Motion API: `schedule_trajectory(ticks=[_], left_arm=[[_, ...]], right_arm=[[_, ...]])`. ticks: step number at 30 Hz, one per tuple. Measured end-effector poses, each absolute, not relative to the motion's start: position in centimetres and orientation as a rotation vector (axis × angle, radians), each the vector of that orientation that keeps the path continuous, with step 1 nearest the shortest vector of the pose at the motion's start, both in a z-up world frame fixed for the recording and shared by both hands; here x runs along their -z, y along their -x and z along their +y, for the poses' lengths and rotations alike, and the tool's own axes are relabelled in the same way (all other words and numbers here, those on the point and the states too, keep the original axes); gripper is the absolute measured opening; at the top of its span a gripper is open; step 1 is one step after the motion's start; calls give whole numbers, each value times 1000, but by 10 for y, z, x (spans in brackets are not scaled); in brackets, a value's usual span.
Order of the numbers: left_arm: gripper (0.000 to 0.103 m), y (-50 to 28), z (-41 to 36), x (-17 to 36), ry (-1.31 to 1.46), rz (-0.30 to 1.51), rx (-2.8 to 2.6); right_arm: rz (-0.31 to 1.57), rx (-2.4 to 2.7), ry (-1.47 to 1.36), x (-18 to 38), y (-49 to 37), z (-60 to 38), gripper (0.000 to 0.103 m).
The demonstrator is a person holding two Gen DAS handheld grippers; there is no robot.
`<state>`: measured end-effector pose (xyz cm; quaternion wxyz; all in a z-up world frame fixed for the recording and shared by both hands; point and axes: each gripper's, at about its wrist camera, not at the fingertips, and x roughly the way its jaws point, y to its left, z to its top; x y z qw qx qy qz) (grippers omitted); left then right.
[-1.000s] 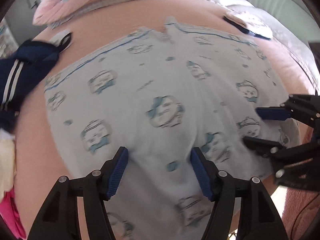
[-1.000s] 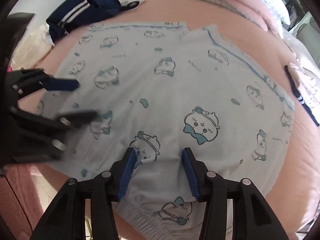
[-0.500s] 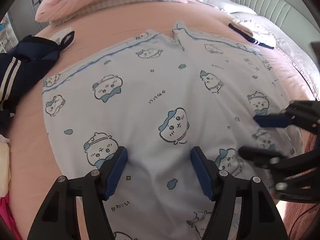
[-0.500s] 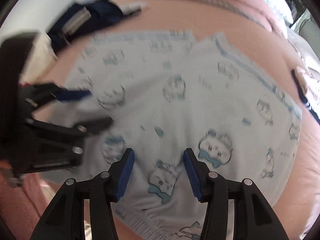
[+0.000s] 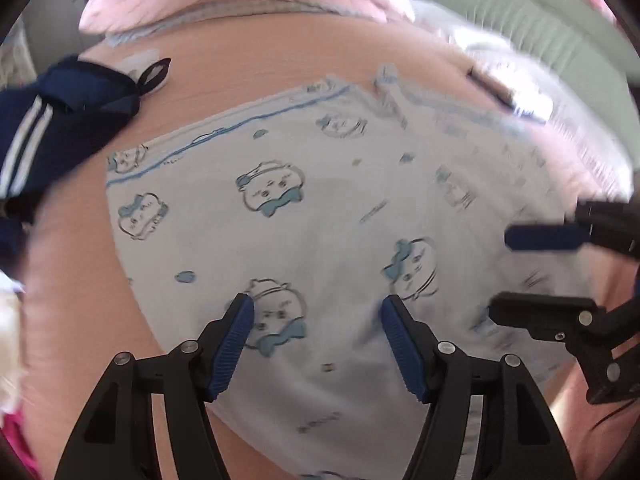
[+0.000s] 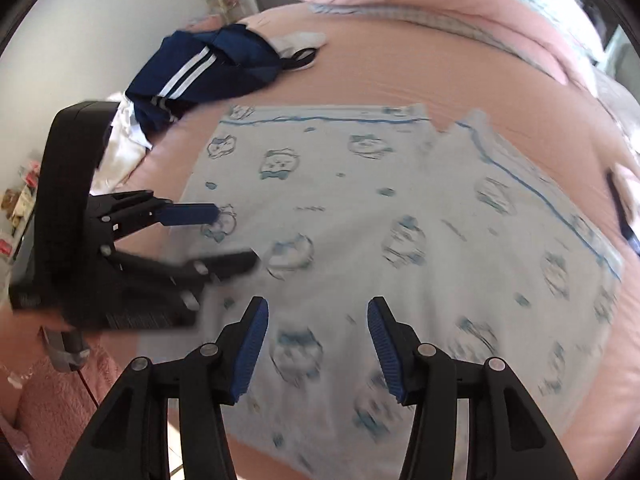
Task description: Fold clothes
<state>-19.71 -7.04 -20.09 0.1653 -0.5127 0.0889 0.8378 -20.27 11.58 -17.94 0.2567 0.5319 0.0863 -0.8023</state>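
Observation:
Pale blue shorts [image 5: 340, 208] printed with cartoon faces lie spread flat on the pink bed sheet [image 5: 280, 64]. The leg hems with their blue line are at the far side. My left gripper [image 5: 316, 308] hovers open over the near left part, and the flat cloth between its fingers is not pinched. My right gripper [image 6: 318, 308] stands open over the near middle of the shorts [image 6: 400, 200], also gripping nothing. Each gripper shows in the other's view: the right gripper [image 5: 520, 276] at the right edge, the left gripper [image 6: 236, 236] at the left edge. Both views are blurred.
A navy garment with white stripes [image 6: 200, 72] lies crumpled at the far left beside white cloth [image 6: 120, 140]. Pink bedding [image 6: 440, 0] is piled along the far side. A small black-trimmed item [image 5: 154, 72] lies by the navy garment [image 5: 60, 120]. The bed's near edge is just below the shorts.
Both grippers have drifted left over the shorts, and the navy garment has come further into the left view. The jaws stay apart. The shorts lie as before.

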Motion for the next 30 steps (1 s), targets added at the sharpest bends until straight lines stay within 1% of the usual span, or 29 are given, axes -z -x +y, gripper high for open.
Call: schedule_trajectory(ticks=[1,3,5,7,9,11,14,16,17,18,19,20,22,24,27,28,29,30], left_arm=[[66,198,-76,202,1460,277,-2398],[66,196,-101,201,1491,250,-2439],[68,196,-125,201,1548,249,-2501],[68,196,-144,196,1565,160,-2550],[68,201,-148,188,1502,42,-2550],[68,201,-137,181,1411,4,-2515],[68,207,-98,188,1396,74,-2441],[69,208,-76,206,1504,229,-2381],[70,204,-72,209,1513,308,-2372],[70,197,-73,206,1510,343,-2369],[74,194,-77,204,1569,359,-2340],[79,192,-82,203,1638,364,-2313],[79,189,-92,196,1729,361,-2305],[79,187,-91,182,1690,349,-2372],[79,186,-66,171,1534,223,-2361],[79,186,-54,175,1520,216,-2337],[79,186,-42,180,1507,208,-2313],[79,185,-29,187,1519,240,-2287]], right_arm=[[291,2161,-1481,190,206,113,51],[381,2129,-1543,207,210,110,52],[351,2115,-1542,203,208,124,53],[312,2108,-1554,196,208,134,53],[269,2112,-1566,188,210,139,53],[234,2154,-1541,181,218,133,53],[274,2196,-1513,187,224,111,53],[331,2197,-1536,195,223,104,54],[365,2206,-1532,195,220,102,55],[393,2204,-1527,193,214,105,56],[415,2191,-1537,191,206,111,56],[431,2178,-1545,189,199,118,56],[425,2144,-1567,184,182,143,57],[340,2133,-1579,175,171,168,57],[172,2253,-1550,156,174,199,57],[141,2320,-1526,151,176,207,57],[145,2372,-1522,150,177,212,57],[174,2395,-1542,154,177,215,57]])
